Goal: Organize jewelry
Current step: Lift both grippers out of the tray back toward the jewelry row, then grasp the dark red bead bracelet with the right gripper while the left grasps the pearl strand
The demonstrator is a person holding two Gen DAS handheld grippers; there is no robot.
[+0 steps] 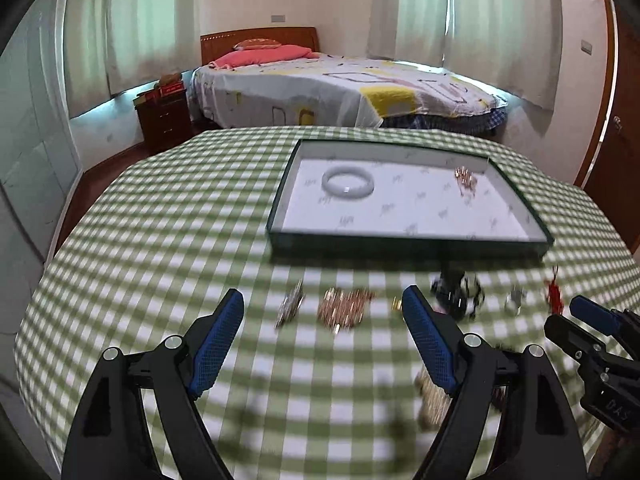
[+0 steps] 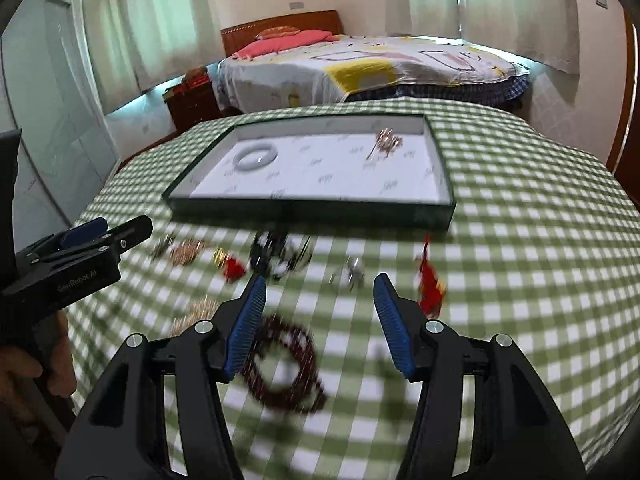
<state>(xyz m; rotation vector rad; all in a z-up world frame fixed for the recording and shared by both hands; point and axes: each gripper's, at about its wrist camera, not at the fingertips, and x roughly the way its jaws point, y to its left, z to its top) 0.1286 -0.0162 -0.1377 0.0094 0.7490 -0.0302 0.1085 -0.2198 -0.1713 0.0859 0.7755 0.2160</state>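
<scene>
Left tongs [image 1: 322,308]: spread wide, nothing between the blue pads, low over the table [image 1: 160,216].
Right tongs [image 2: 320,294]: also spread wide, holding nothing, low over the same green-checked cloth.
Ahead of left tongs: rose-gold chain pile [image 1: 345,307] on the cloth between the fingertips; silver brooch [image 1: 290,309] just left of it, long axis tilted up to the right; small gold bead [image 1: 396,303] beside the right finger.
Under right tongs: dark red bead bracelet [image 2: 286,364], lying flat as a loop beside the left finger.
Ahead of right tongs: silver piece [image 2: 349,274] between the fingertips; red tassel charm [image 2: 429,280] just outside the right finger, long axis running away from the camera; black-and-white piece [image 2: 278,256] and small red piece [image 2: 234,268] off the left fingertip.
Tray [image 1: 404,242]: dark-rimmed, white lined, beyond the loose pieces. Holds a pale jade bangle [image 1: 348,184] flat at left and a rose-gold necklace [image 1: 466,180] at right, well apart.
Writing: "GenRobot.AI" on the left tongs' body in the right view; "DAS" on the right tongs' body in the left view. Lining print too blurred to read.
Blur: near pieces smeared, detail unclear.
</scene>
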